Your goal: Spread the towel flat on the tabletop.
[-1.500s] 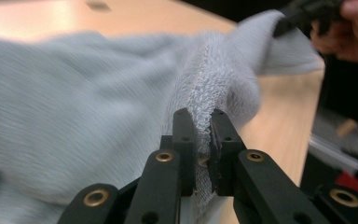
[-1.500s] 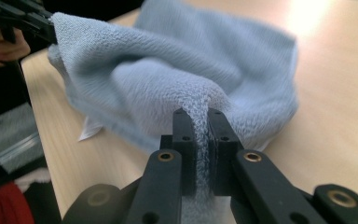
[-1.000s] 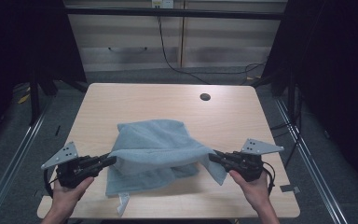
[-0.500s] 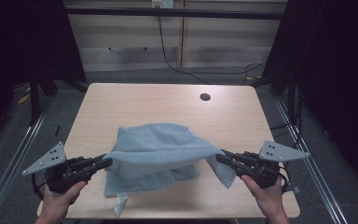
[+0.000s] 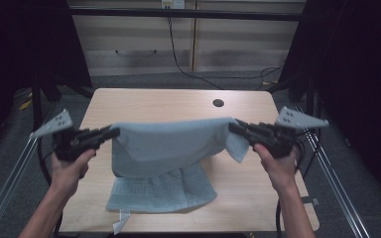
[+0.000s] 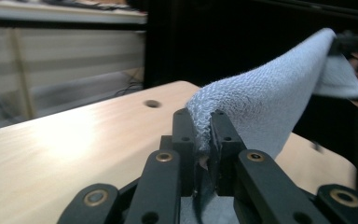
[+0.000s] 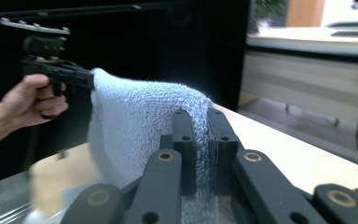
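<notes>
- Both tongs clamped on the towel, one per top corner. No slack visible in either bite.
- High view: left gripper (image 5: 110, 133) sits at 9 o'clock of the table (image 5: 154, 101), right gripper (image 5: 234, 127) at 3 o'clock. Towel (image 5: 171, 144) hangs stretched between them, upper edge near level, lower part still folded on the table toward 6 o'clock. Small dark hole (image 5: 218, 103) in the tabletop at 1 o'clock, well clear of the cloth.
- Left gripper view: jaws together on a thick pinch of towel (image 6: 265, 107); cloth runs off toward 2 o'clock to the other gripper (image 6: 354, 44).
- Right gripper view: same story, jaws closed on towel (image 7: 140, 116), fabric bunched between the pads. Other gripper (image 7: 89, 78) and the person's hand (image 7: 37, 95) at 10 o'clock.
- Step in hand, my read: lifting the towel to open it out. To do it well: raise both hands evenly, keep the top edge level and lightly taut, get the trailing fold off the table before carrying it anywhere. Don't pull apart hard — the bites are on corners and could slip.
</notes>
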Tool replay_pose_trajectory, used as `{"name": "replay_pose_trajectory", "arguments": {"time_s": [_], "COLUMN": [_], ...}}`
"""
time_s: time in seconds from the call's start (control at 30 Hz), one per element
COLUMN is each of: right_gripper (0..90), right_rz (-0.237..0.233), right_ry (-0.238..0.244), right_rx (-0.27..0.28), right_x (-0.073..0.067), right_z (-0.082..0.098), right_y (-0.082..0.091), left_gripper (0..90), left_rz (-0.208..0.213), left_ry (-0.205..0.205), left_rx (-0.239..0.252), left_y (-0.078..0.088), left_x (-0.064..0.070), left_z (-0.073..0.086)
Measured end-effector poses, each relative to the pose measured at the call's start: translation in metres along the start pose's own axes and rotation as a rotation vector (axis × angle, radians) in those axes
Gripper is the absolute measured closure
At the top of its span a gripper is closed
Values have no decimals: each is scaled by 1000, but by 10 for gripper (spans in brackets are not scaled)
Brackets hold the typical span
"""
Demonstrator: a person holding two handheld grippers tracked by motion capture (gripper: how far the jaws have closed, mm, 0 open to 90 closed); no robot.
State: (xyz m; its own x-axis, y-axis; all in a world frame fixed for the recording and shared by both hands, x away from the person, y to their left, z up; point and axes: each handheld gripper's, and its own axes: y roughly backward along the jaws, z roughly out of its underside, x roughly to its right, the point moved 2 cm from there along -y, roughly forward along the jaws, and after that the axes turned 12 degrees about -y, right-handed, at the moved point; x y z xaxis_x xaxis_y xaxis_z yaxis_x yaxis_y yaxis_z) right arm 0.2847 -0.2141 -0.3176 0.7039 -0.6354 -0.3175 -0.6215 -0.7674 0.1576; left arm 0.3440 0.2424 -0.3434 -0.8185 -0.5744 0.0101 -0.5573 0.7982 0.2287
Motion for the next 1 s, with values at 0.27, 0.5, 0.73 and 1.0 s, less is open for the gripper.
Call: {"name": "replay_pose_trajectory", "arguments": {"time_s": [0.27,0.5,0.73,1.0], "right_gripper": [619,527,543,568], "right_rz": [279,254,166,49], "right_ry": [-83,-126,-137,-128], "right_rx": [-83,-151,-237,-416], "right_x": [93,96,76,43], "right_z": [-34,-3,53,123], "right_y": [-91,-102,-95,-110], "left_gripper": [732,567,590,618], "left_rz": [-205,-254,-155,80], "left_ry": [128,189,156,45], "left_rx": [-65,-133,-177,-294], "left_y": [-58,-56,-40,-24], "left_x": [-82,-91,-70,1], "left_z": [-19,22,60,114]}}
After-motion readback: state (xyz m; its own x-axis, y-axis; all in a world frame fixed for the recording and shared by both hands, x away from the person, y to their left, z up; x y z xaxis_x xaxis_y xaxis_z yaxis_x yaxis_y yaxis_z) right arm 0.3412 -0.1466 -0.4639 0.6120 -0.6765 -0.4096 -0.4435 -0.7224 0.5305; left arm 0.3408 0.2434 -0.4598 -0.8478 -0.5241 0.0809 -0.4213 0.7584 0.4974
